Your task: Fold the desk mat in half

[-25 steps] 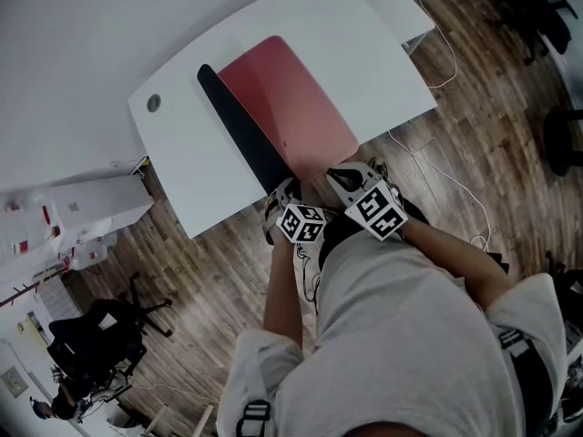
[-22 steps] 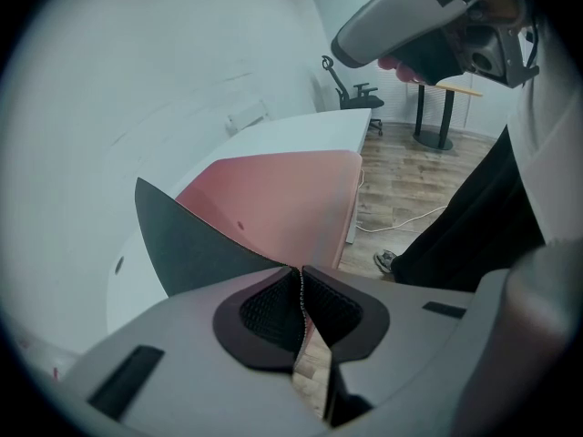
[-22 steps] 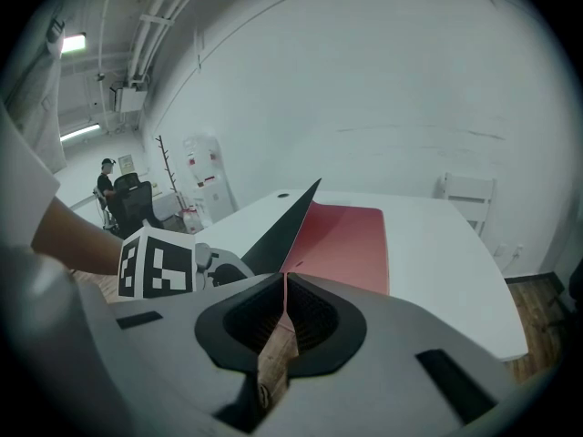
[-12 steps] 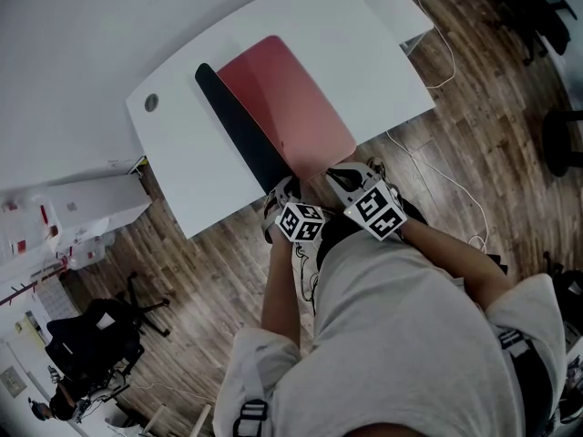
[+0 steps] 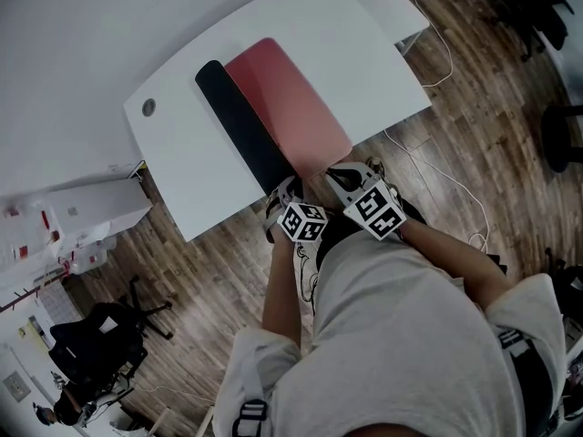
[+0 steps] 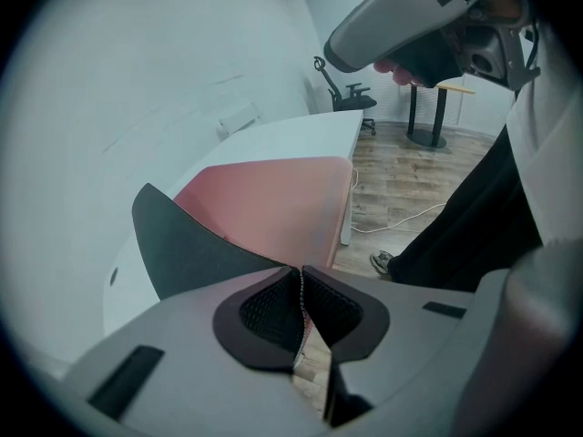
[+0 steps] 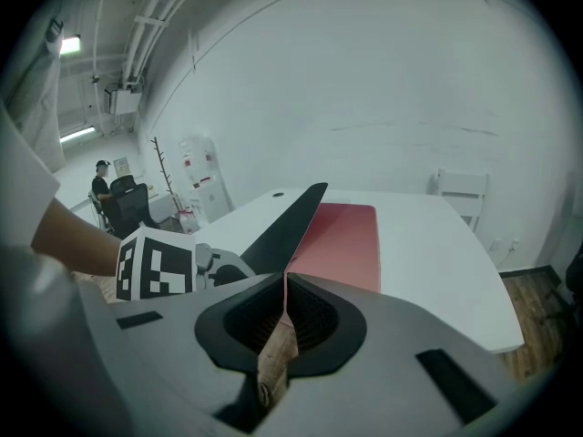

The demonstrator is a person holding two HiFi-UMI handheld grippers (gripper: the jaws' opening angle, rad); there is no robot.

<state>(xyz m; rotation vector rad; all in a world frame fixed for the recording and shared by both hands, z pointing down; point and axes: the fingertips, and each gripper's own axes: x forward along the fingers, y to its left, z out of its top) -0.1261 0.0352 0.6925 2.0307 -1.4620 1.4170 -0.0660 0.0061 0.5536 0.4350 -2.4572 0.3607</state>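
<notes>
The desk mat (image 5: 293,107) lies on the white table (image 5: 364,53), pink side up, with its left strip turned over to show the black underside (image 5: 239,126). My left gripper (image 5: 284,195) and right gripper (image 5: 342,178) sit side by side at the table's near edge. In the left gripper view, the left gripper (image 6: 300,277) is shut on the mat's thin edge, where the black flap (image 6: 182,244) rises beside the pink face (image 6: 273,198). In the right gripper view, the right gripper (image 7: 285,286) is shut on the mat's edge, where black (image 7: 293,218) meets pink (image 7: 348,235).
A round cable hole (image 5: 148,106) sits near the table's left corner. A second white table (image 5: 393,3) adjoins at the far right. A white cable (image 5: 444,57) trails on the wood floor. White boxes (image 5: 82,212) and an office chair (image 5: 91,335) stand at left.
The black turned-over strip has grown wider at its far end and the pink area has narrowed. Both grippers stay at the near edge.
</notes>
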